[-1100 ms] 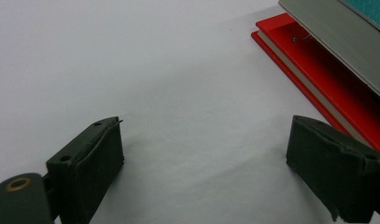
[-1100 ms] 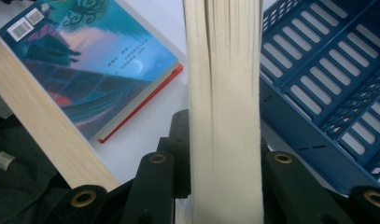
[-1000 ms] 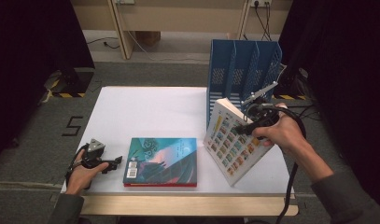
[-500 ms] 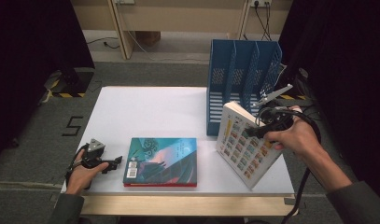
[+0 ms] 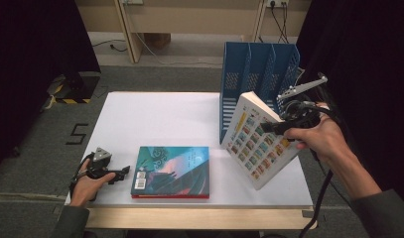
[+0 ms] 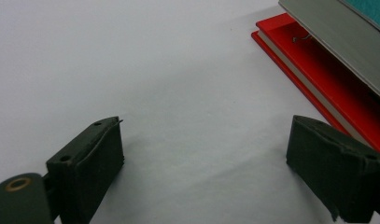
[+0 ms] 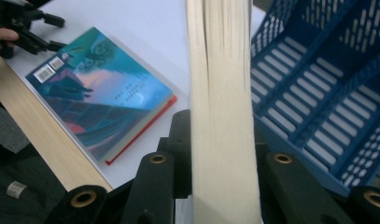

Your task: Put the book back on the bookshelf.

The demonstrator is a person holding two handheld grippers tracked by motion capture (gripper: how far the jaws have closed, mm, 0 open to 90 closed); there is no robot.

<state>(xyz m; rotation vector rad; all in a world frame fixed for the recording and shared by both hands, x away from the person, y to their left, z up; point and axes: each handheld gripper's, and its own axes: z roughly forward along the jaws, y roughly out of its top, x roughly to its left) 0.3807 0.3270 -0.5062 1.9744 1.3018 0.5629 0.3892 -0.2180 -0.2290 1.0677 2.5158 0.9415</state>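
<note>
The right hand-held gripper (image 5: 276, 125) is clamped on a picture-covered book (image 5: 256, 141), tilted beside the blue file rack (image 5: 259, 67); its own view shows the page edges. The left hand-held gripper (image 5: 121, 171) rests open on the white bench (image 5: 165, 119) near a teal book (image 5: 172, 171).

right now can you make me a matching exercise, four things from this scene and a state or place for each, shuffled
Things:
1. teal book
2. tiled-cover book
3. blue file rack
4. left gripper

States:
A. open, resting low on the table
B. tilted, clamped in the right gripper
C. standing at the table's far right
D. lying flat near the front edge

Pairs: 1-D, 2-B, 3-C, 4-A
</note>
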